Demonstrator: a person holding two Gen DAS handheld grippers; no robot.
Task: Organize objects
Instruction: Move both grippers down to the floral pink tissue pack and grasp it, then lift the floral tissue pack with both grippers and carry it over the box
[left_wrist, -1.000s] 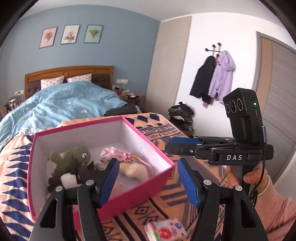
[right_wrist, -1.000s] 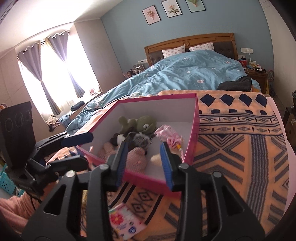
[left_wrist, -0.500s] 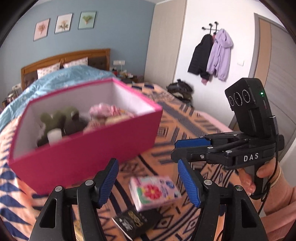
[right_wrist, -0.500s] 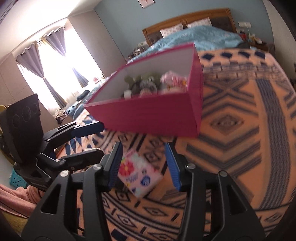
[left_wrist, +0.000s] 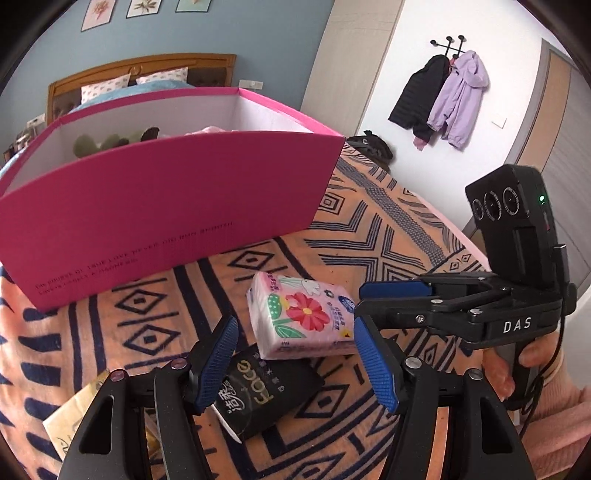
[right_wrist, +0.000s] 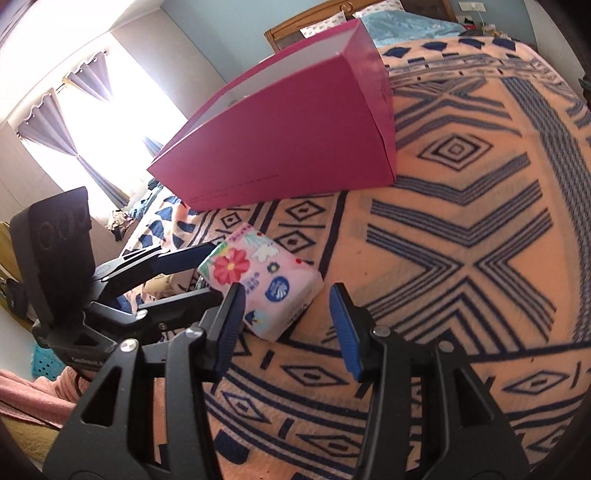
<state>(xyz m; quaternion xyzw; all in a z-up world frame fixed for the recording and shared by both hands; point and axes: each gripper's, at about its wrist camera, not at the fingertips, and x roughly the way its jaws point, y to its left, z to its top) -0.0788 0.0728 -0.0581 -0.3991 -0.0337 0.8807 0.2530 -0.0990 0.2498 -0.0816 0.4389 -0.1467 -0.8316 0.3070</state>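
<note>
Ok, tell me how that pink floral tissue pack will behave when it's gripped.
The pink floral tissue pack looks soft, so it will likely squash between the pads. Its glossy wrapper may slip. It is probably light, and lifting it could nudge the black pack beneath.

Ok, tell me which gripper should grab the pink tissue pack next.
Probably the right gripper: it's open, and the pink tissue pack lies just ahead of its fingers. The left gripper is open too, but it hangs over the black pack underneath.
</note>
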